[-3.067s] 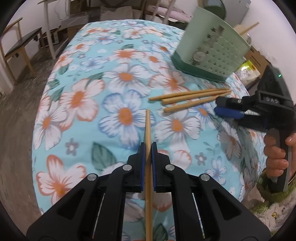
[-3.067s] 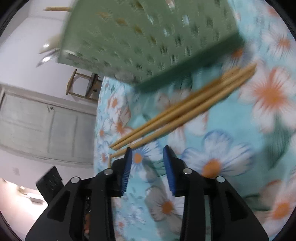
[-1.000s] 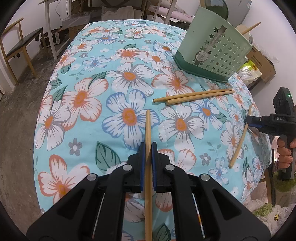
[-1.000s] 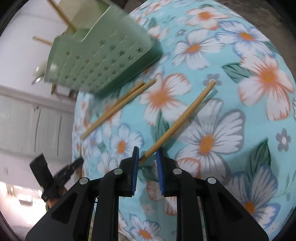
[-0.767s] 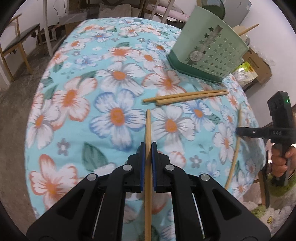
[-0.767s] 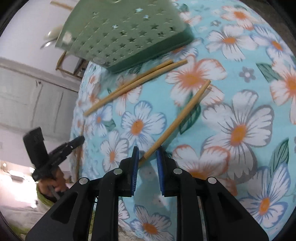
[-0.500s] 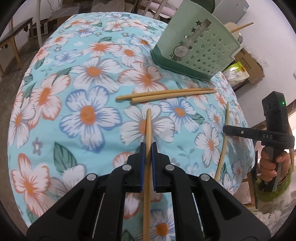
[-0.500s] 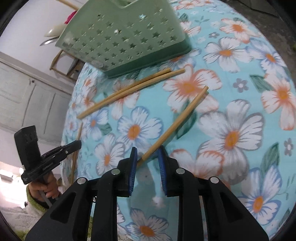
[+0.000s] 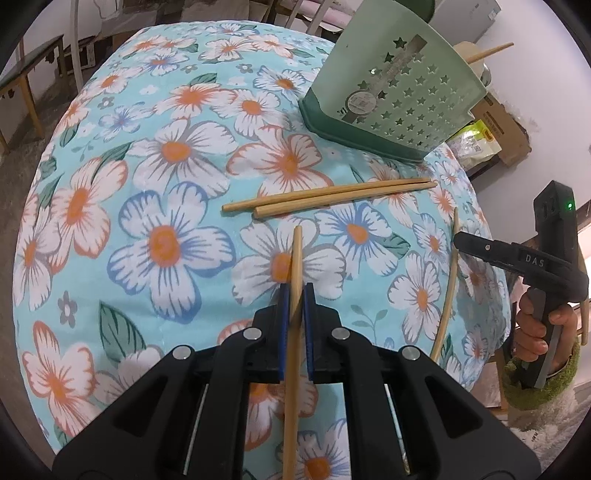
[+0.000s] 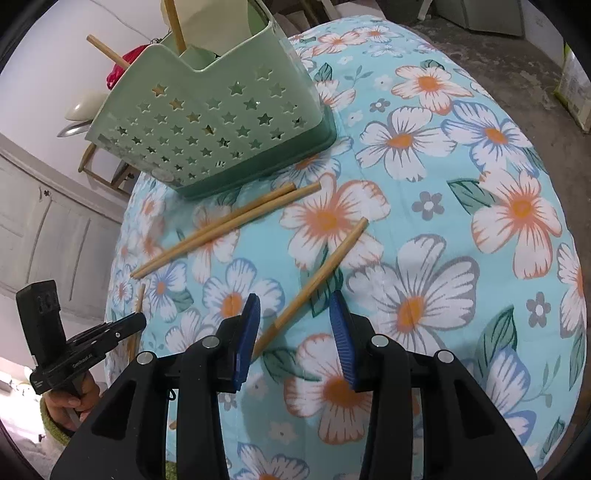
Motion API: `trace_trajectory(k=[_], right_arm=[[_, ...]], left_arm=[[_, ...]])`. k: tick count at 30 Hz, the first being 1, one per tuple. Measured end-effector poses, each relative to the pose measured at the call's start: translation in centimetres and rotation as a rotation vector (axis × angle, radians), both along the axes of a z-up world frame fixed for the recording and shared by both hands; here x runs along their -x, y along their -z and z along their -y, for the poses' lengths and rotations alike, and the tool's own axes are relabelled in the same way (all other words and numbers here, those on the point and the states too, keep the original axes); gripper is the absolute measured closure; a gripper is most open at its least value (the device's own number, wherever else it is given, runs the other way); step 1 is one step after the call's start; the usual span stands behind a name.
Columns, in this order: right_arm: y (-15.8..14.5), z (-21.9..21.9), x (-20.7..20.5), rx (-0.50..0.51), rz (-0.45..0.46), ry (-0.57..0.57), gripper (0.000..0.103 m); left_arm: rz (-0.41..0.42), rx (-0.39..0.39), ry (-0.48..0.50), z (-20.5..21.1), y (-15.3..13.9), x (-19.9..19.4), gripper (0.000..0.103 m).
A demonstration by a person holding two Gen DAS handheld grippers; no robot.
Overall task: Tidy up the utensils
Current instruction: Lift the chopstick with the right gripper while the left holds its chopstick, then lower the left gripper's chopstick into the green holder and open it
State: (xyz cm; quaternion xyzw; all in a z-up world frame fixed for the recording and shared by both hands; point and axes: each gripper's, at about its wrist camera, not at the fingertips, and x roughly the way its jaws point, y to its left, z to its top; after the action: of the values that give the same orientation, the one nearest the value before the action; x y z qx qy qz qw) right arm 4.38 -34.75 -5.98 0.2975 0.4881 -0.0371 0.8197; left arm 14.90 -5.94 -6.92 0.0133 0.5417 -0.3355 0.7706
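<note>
Readable writing first: "DAS" in pale letters on the side of the right gripper [image 9: 459, 242], with a small green light [image 9: 570, 205] glowing on its upright block. Small print also on the side of the left gripper [image 9: 294, 306] in the right camera's view, too fine to read. On the pale green basket [image 9: 399, 81], pierced with rows of star holes, a round sticker [image 9: 360, 99] and a grey strip label, text on both illegible.

Left jaws closed on a held chopstick [image 9: 295, 258], pointing forward over the cloth toward a pair of chopsticks [image 9: 332, 195]. Pair lying side by side and touching, just in front of the basket's dark green base. Right jaws spread wide, blue pads [image 10: 249, 332] on either side of the near end of a loose chopstick [image 10: 325, 266], lying flat on the cloth and gripped by nothing. Beyond it the pair, then the basket. More chopsticks [image 10: 173, 22] leaning inside the basket, tips above its rim.

Bare hand [image 9: 535, 332] wrapped around the right gripper's handle, with a fuzzy green cuff at the wrist.

Round surface [image 9: 110, 177] under a turquoise cloth printed with large white, orange and blue flowers. Behind the basket, a cardboard box [image 9: 506, 125] and a yellow-green packet [image 9: 476, 140]. Wooden bench [image 9: 26, 81] at the far left, pale panelled doors [image 10: 44, 229] and a grey floor around
</note>
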Motion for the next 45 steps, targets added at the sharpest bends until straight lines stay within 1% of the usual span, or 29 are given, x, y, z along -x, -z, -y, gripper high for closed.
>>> trace_trajectory(k=[5,8,11,12,16,19,22,31,39,42,44,45], right_arm=[[0.0,-0.2,-0.6,0.026,0.011,0.020,0.065],[0.1,-0.2,-1.0,0.033,0.018,0.045,0.067],[0.3,0.2,-1.0,0.032,0.023,0.080,0.078],[0.3,0.4,-1.0,0.026,0.026,0.095,0.084],[0.2,0.9,-0.8,-0.005,0.047,0.113,0.086],[-0.5,0.9,-0.6,-0.010,0.072,0.101,0.088],[-1.5,0.5,-0.7,0.003,0.100,0.079,0.089],[-3.3,-0.3,-0.5,0.004,0.146,0.048,0.091],[-4.9,-0.7,-0.3,0.015,0.184,0.028,0.092],[-5.2,-1.0,-0.2,0.019,0.193,0.025,0.092],[-5.4,-1.1,-0.2,0.023,0.199,0.023,0.092],[-5.5,-1.2,-0.2,0.026,0.203,0.022,0.093]], left_arm=[[0.063,-0.058,0.036,1.3,-0.1,0.1,0.097],[0.122,-0.117,0.072,2.2,-0.2,0.4,0.097],[0.182,-0.179,0.105,3.1,-0.4,0.9,0.097],[0.201,-0.199,0.114,3.4,-0.4,1.1,0.097],[0.262,-0.261,0.139,4.1,-0.5,1.8,0.098],[0.283,-0.285,0.141,4.3,-0.5,2.0,0.098],[0.291,-0.298,0.140,4.4,-0.6,2.1,0.098],[0.310,-0.337,0.158,4.8,-0.5,2.4,0.098],[0.327,-0.352,0.173,5.2,-0.3,2.5,0.098],[0.333,-0.346,0.185,5.2,-0.3,2.4,0.098],[0.324,-0.327,0.185,5.0,-0.6,2.2,0.098],[0.314,-0.305,0.178,4.7,-1.0,2.0,0.098]])
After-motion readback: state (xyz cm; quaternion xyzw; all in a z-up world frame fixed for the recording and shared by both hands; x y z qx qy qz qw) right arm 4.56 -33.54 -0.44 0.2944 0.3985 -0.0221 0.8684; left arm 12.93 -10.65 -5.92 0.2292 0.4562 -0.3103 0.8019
